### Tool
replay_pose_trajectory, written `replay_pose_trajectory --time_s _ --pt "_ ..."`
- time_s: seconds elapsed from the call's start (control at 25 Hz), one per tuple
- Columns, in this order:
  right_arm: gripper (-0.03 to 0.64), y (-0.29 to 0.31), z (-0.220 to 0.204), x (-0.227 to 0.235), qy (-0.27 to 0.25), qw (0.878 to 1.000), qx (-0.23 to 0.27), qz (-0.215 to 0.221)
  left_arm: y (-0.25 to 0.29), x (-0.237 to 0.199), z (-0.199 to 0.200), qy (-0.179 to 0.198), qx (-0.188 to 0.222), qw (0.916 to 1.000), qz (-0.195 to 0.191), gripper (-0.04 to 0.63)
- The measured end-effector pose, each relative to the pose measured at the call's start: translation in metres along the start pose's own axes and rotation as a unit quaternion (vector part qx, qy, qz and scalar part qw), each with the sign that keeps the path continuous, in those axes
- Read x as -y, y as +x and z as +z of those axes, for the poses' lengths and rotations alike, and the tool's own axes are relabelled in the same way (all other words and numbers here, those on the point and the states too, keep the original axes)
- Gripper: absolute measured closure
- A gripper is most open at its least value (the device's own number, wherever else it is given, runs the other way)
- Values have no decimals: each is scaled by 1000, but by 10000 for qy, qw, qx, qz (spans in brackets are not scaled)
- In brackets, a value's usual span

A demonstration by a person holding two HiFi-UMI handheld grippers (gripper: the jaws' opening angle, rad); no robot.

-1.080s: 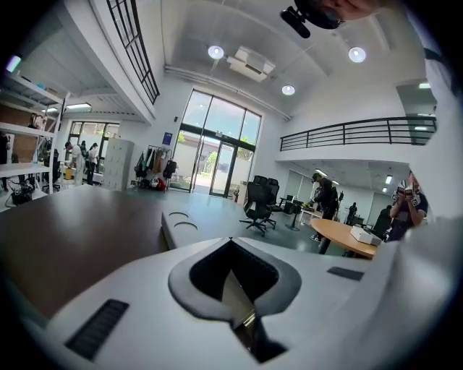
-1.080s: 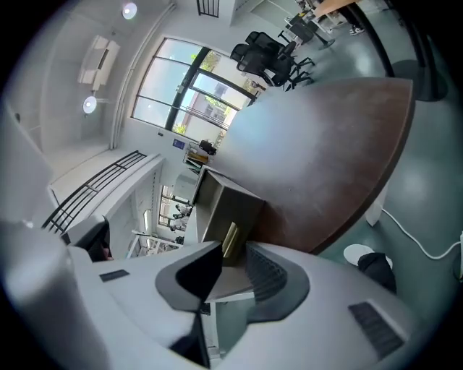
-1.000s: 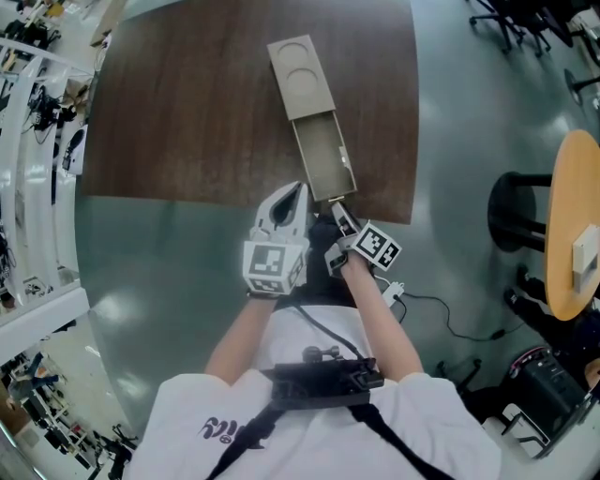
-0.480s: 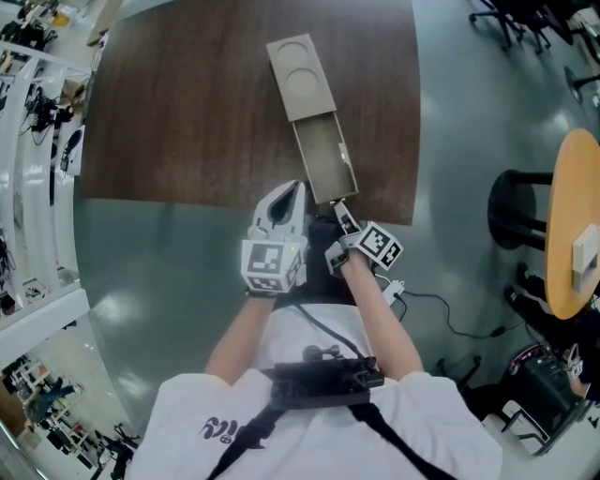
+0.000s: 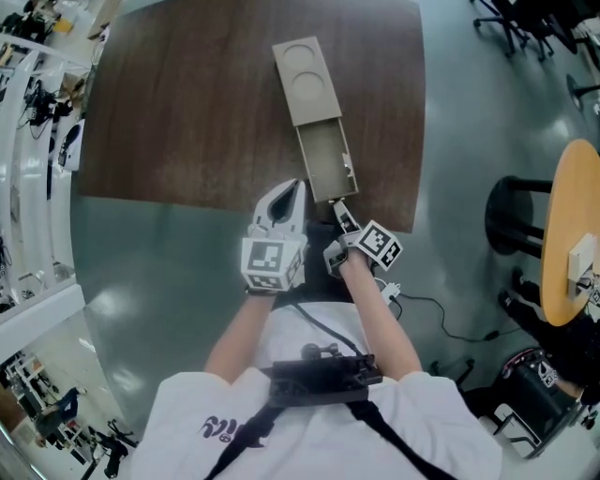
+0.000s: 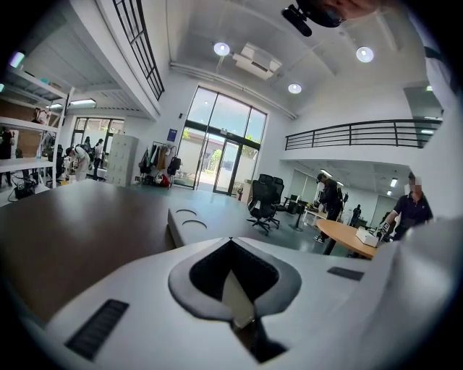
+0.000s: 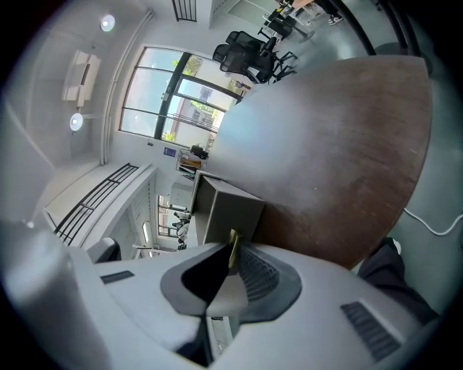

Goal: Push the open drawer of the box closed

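Note:
A long tan box (image 5: 307,84) lies on the brown table (image 5: 187,112), and its drawer (image 5: 323,164) is pulled out toward me. My right gripper (image 5: 339,208) is at the drawer's front end by the table's near edge. In the right gripper view the drawer front (image 7: 228,209) fills the space ahead, and a small brass pull (image 7: 233,244) is pinched between the tips of my right gripper (image 7: 231,254). My left gripper (image 5: 298,187) rests just left of the drawer's front. It is shut and holds nothing. Its tips (image 6: 231,240) point toward the box (image 6: 189,220).
The table's near edge runs just under both grippers. A round wooden table (image 5: 572,225) and a black stool (image 5: 516,211) stand to the right. Office chairs (image 5: 525,19) are at the top right. A cable (image 5: 441,314) lies on the floor.
Both grippers keep their places at the drawer's front. The box and drawer look the same apart from a small shift of the view.

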State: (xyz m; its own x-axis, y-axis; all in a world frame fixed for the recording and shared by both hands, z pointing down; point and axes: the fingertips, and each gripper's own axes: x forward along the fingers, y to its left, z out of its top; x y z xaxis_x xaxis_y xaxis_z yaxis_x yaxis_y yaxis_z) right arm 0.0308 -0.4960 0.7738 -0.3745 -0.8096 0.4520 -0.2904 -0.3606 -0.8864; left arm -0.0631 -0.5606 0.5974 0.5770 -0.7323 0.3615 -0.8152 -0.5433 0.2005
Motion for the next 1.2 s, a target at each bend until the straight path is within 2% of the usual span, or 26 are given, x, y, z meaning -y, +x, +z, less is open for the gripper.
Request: replay_pose_trajectory --time_s 0.12,0.8,0.96,1.2 --pt "569 13 6 -13 -134 9998 -30 138 5 -11 4 -49 0 10000 67 586" --pt "569 94 51 -46 -147 9995 -150 247 48 -64 21 -189 9 9988 454 586" --pt "569 114 57 -56 -118 9996 -201 133 55 -77 24 -240 11 9982 558 586" --pt "569 144 70 -73 -221 9989 -273 319 59 -86 29 -308 12 9970 713 586"
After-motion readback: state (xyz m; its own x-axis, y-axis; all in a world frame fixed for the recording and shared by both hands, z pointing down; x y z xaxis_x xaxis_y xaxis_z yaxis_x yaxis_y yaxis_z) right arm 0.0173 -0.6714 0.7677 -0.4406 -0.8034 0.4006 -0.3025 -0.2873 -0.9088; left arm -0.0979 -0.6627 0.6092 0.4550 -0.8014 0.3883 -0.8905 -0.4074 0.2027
